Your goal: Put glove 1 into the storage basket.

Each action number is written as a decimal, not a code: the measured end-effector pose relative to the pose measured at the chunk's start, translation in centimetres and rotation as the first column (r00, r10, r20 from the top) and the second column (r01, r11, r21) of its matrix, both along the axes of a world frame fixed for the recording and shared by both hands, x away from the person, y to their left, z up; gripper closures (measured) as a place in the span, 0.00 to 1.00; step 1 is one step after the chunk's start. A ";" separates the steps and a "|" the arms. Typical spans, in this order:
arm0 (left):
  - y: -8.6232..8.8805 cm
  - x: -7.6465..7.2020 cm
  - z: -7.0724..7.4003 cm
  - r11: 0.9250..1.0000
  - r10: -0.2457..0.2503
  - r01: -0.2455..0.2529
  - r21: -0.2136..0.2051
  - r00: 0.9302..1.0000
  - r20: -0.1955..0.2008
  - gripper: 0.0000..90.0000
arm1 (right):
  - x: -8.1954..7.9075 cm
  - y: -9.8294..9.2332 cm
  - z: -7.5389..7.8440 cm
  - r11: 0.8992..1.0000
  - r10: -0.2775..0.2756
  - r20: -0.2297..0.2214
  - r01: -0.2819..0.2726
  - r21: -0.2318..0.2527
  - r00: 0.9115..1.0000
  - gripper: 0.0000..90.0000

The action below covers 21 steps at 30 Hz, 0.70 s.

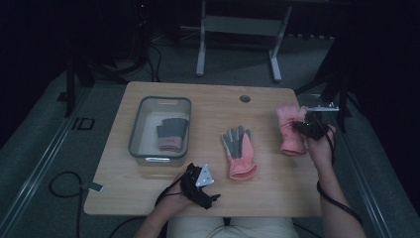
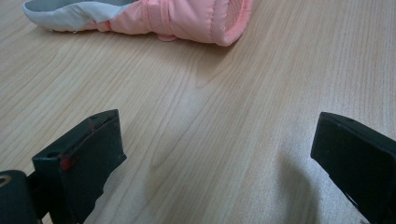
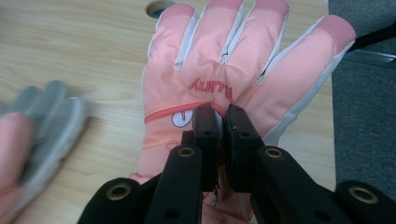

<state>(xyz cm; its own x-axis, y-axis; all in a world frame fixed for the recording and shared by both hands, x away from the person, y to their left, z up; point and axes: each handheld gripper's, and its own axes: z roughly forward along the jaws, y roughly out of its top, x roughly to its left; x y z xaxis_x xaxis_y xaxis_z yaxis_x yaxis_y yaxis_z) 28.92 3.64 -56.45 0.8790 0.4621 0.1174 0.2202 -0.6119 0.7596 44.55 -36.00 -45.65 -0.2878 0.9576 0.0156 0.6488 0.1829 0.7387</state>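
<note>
A pink glove (image 1: 291,130) is gripped by the right gripper (image 1: 303,127) at the right side of the table (image 1: 208,101). In the right gripper view the two black jaws are seen pressed almost together on a pinch of the glove's (image 3: 224,70) back fabric, just below the red lettering, with the glove's fingers spread away from the camera. The glove is seen back-up, its fingertips directed toward the far edge near the round hole (image 1: 244,98) in the tabletop, its cuff toward the person. A second glove (image 1: 238,151) is laid palm-up near the middle of the table, its grey palm shown and its pink cuff turned toward the person; it is well apart from the held glove. The left gripper (image 1: 200,186) is held low near the front edge of the table, its jaws stood wide apart over bare wood with nothing between them; in the left gripper view the cuff end of the second glove (image 2: 187,18) is seen beyond them, untouched. A grey bin (image 1: 143,106) is placed at the left of the table, and a dark grey glove (image 1: 172,133) with a pink cuff is laid inside it.
</note>
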 end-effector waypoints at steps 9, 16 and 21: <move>0.0 0.0 -0.1 1.000 -0.003 0.003 0.003 1.000 -0.002 0.02 | -4.6 1.2 1.6 0.997 -0.079 0.038 0.079 0.004 0.996 0.94; 0.0 0.0 0.0 1.000 -0.002 0.002 -0.001 1.000 0.004 0.02 | -6.5 1.8 1.5 0.995 -0.100 0.030 0.099 0.008 0.995 0.94; 0.0 0.0 0.0 1.000 -0.006 0.006 0.005 1.000 0.002 0.02 | -7.1 2.5 0.5 0.995 -0.100 0.021 0.100 0.003 0.995 0.94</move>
<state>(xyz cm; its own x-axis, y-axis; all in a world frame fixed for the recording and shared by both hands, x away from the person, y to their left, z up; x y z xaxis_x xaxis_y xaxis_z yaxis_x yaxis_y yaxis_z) 28.89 3.64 -56.49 0.8813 0.4567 0.1211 0.2156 -0.6168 0.7571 37.47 -33.54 -45.11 -0.1908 0.9815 0.0127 0.6483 0.1163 0.7524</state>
